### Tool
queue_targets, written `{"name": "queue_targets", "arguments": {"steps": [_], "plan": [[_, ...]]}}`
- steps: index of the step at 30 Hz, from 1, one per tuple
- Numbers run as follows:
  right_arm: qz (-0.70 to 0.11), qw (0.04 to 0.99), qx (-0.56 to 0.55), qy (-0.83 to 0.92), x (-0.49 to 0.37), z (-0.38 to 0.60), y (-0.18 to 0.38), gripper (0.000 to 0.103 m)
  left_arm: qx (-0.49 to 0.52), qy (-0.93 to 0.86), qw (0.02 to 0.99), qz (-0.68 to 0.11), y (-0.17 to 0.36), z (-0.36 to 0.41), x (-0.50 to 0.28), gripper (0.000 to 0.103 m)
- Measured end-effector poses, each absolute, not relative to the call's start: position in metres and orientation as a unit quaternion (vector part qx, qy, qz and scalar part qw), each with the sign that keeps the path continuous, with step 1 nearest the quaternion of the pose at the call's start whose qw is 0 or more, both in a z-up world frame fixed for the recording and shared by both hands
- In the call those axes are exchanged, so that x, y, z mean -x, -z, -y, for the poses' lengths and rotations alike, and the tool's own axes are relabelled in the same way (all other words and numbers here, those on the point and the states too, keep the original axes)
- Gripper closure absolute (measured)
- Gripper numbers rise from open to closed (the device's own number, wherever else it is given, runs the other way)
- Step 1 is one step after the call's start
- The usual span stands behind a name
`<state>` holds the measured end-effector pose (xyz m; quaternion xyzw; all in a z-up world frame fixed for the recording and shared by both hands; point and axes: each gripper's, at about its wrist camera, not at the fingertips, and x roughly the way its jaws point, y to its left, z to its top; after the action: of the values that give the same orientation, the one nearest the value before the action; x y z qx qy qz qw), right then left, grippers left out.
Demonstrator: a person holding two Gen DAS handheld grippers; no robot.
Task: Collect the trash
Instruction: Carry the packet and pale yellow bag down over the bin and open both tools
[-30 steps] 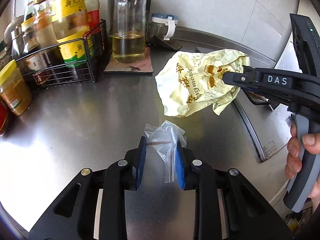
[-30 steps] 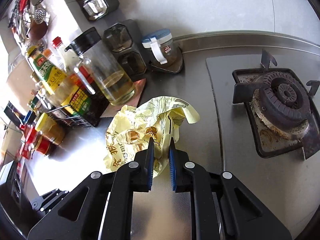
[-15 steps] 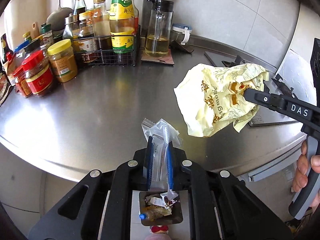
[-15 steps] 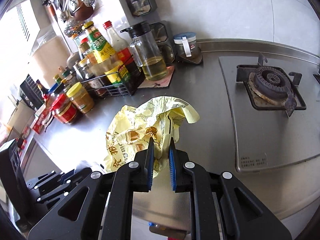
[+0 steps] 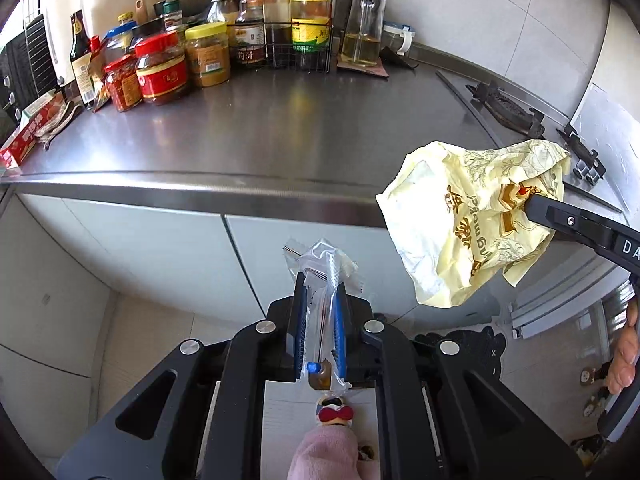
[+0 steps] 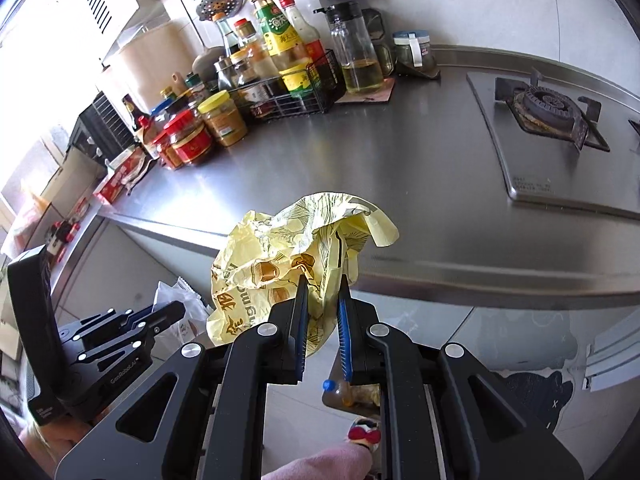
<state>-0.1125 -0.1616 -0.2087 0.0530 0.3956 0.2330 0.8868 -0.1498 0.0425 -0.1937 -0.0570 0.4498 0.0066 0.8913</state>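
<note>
Yellow plastic bag — light, limp, crinkly — hangs past the counter's front edge, pinched by the right tool; the left tool clamps a clear wrapper.

My right gripper runs off the frame at three o'clock with its tips buried in the yellow bag, while the bin at six o'clock shows only in slivers between my fingers, its contents too small to name.
</note>
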Motion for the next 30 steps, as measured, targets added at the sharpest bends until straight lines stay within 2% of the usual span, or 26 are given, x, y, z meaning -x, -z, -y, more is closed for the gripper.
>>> {"name": "queue_targets", "arguments": {"steps": [6, 13, 22, 30], "plan": [[-0.440, 0.868, -0.040, -0.228, 0.128, 0.155, 0.258, 0.088, 0.061, -0.011, 0.873, -0.483, 0.234, -0.048, 0.168, 0.093], [-0.508, 0.841, -0.029, -0.184, 0.112, 0.163, 0.342, 0.088, 0.071, 0.007, 0.848, -0.525, 0.299, -0.037, 0.160, 0.093], [-0.569, 0.810, -0.024, -0.142, 0.073, 0.168, 0.446, 0.088, 0.079, 0.042, 0.816, -0.571, 0.390, -0.020, 0.124, 0.093], [-0.599, 0.789, -0.017, -0.138, 0.048, 0.164, 0.511, 0.088, 0.091, 0.059, 0.802, -0.587, 0.457, -0.012, 0.078, 0.093]]}}
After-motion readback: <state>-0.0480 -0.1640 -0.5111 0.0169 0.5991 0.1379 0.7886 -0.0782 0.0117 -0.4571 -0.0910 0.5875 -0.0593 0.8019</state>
